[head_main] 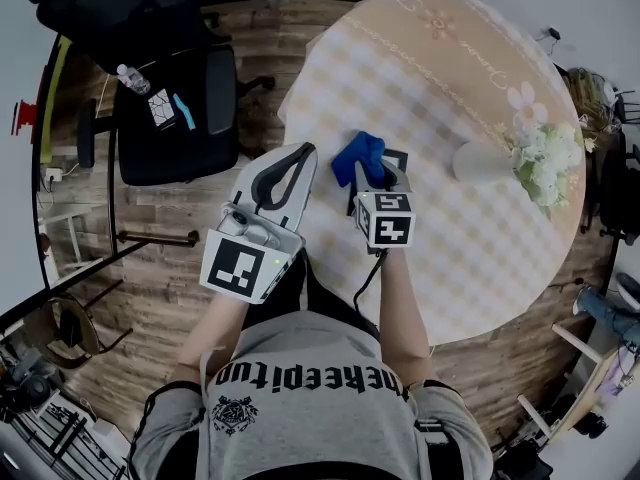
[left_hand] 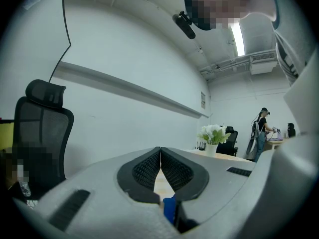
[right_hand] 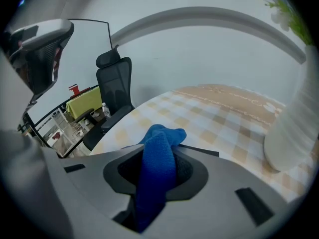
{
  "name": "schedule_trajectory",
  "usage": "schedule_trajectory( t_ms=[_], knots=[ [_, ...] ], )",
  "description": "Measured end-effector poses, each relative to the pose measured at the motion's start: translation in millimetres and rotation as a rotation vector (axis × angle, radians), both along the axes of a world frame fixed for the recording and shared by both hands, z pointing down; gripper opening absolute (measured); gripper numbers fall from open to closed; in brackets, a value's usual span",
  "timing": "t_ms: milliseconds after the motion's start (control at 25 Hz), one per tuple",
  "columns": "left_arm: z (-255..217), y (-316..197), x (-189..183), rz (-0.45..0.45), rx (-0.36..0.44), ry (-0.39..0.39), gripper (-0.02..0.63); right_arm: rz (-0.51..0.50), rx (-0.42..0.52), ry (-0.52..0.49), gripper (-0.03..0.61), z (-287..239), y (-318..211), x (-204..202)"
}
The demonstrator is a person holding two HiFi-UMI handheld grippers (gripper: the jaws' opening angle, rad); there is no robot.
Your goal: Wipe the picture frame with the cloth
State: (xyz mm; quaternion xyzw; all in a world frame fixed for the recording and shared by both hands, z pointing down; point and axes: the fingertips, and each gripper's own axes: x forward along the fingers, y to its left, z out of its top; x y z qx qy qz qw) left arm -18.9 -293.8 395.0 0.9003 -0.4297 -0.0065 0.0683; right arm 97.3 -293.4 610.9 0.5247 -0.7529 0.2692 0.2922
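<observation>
At the far left a black office chair (head_main: 175,108) stands on the wooden floor, and a small bottle (head_main: 133,78) lies on its seat. Next to it, in the head view, we hold the left tongs (head_main: 303,152) over the near-left edge of the round counter (head_main: 470,258), which has a checked cover. In the left gripper view the left tongs (left_hand: 160,151) are together: the two dark pads touch at the tips and we see nothing between them.

Just beside them, to the right, we hold the right tongs (head_main: 376,173). They are clamped on the blue cloth (head_main: 357,155). In the right gripper view the cloth (right_hand: 158,153) runs up between the two jaws and its bunched end hangs over the tips. The picture frame (head_main: 399,155) lies flat on the counter directly under the cloth and the right tongs. Only its dark edges show, and in the right gripper view we see one thin dark edge (right_hand: 199,150) just behind the cloth. We cannot tell whether the cloth touches the frame.

Further right, well apart from the frame, a white vase (head_main: 482,161) stands on the counter, and white flowers (head_main: 545,158) with green leaves are next to it.
</observation>
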Motion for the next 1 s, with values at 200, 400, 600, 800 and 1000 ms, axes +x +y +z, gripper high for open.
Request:
schedule_trajectory(
  t_ms=[200,400,600,800,1000],
  knots=[
    [0.3,0.6,1.0,0.001,0.002,-0.007,0.018,0.039,-0.016,0.026,0.097,2.4,2.0,17.5],
    [-2.2,2.1,1.6,0.004,0.005,-0.01,0.018,0.082,-0.022,0.053,0.097,1.4,5.5,37.8],
    [-0.5,4.1,2.8,0.008,0.001,-0.018,0.017,0.128,-0.018,0.071,0.097,-2.2,9.7,64.4],
    [-6.6,3.7,6.6,0.015,0.008,-0.002,0.018,0.154,-0.026,0.055,0.097,-6.3,11.6,75.2],
    [-6.0,5.0,5.2,0.013,0.02,-0.004,0.018,0.144,-0.029,0.053,0.097,-5.8,13.9,72.6]
  ],
)
